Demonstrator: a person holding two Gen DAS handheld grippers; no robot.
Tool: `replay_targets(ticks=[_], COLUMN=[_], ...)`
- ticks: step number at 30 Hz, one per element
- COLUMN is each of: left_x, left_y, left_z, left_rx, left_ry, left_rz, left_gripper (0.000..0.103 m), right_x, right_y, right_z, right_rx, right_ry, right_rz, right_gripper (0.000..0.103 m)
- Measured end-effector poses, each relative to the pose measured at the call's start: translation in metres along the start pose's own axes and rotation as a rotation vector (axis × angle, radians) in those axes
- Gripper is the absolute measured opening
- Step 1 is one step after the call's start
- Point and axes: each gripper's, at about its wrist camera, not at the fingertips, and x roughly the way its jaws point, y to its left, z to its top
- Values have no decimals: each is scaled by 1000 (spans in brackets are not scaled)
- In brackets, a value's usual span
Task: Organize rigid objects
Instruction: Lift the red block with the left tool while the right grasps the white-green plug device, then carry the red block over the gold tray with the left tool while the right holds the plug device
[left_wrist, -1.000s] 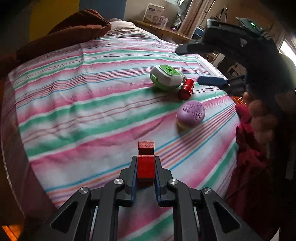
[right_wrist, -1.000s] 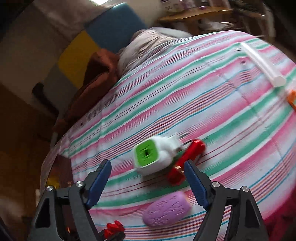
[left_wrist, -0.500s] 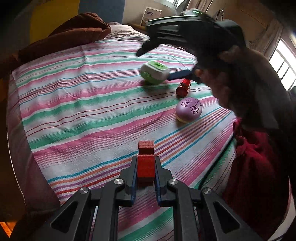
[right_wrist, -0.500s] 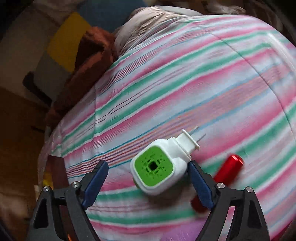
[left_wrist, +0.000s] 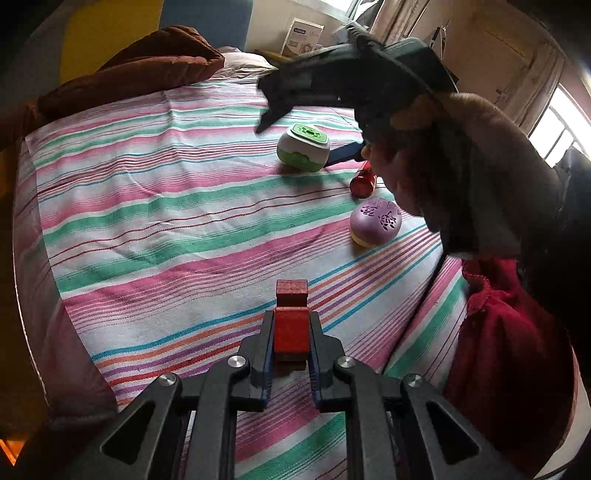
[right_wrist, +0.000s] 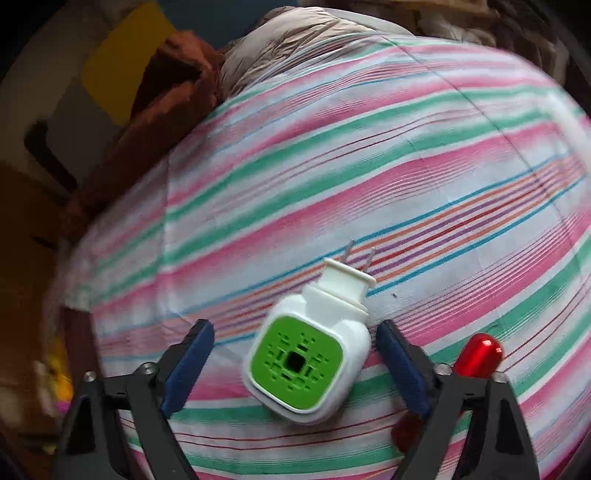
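My left gripper (left_wrist: 291, 325) is shut on a red block (left_wrist: 291, 321), held just above the striped bedspread (left_wrist: 166, 206) near its front edge. Farther back lies a white and green plug-in device (left_wrist: 303, 150), and my right gripper (right_wrist: 295, 350) straddles it. Its jaws are closing with the white and green plug-in device (right_wrist: 303, 362) between them, and a gap still shows on both sides of its body. A red cylinder (right_wrist: 478, 354) lies just right of the right finger. A purple oval case (left_wrist: 375, 220) rests near the bed's right edge.
A brown blanket (left_wrist: 140, 74) is bunched at the head of the bed beside a grey pillow (right_wrist: 306, 48). Red cloth (left_wrist: 509, 350) hangs off the right edge. A person's hand (left_wrist: 443, 155) holds the right gripper. Shelves and a box (left_wrist: 301, 35) stand behind.
The right gripper came down and in over the plug-in device, which now lies between its jaws, and the jaws have narrowed. The left gripper and red block kept still.
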Motion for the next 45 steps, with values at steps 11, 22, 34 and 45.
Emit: replay_targets(ticks=[11, 22, 34, 45], left_x=[-14, -45, -123, -184], left_y=[-11, -21, -12, 34], left_z=[-15, -29, -10, -18], left_rx=[67, 83, 48, -77], left_ry=[-9, -38, -216, -296], left_rz=[79, 129, 258, 406], left_gripper=[14, 14, 14, 14], right_x=[-6, -13, -10, -4], right_y=[52, 43, 50, 60], right_z=[-77, -79, -84, -86], right_rx=[-462, -465, -527, -559], right_ry=[23, -3, -36, -60], right_rz=[-30, -17, -56, -73], right_gripper=[56, 57, 54, 54])
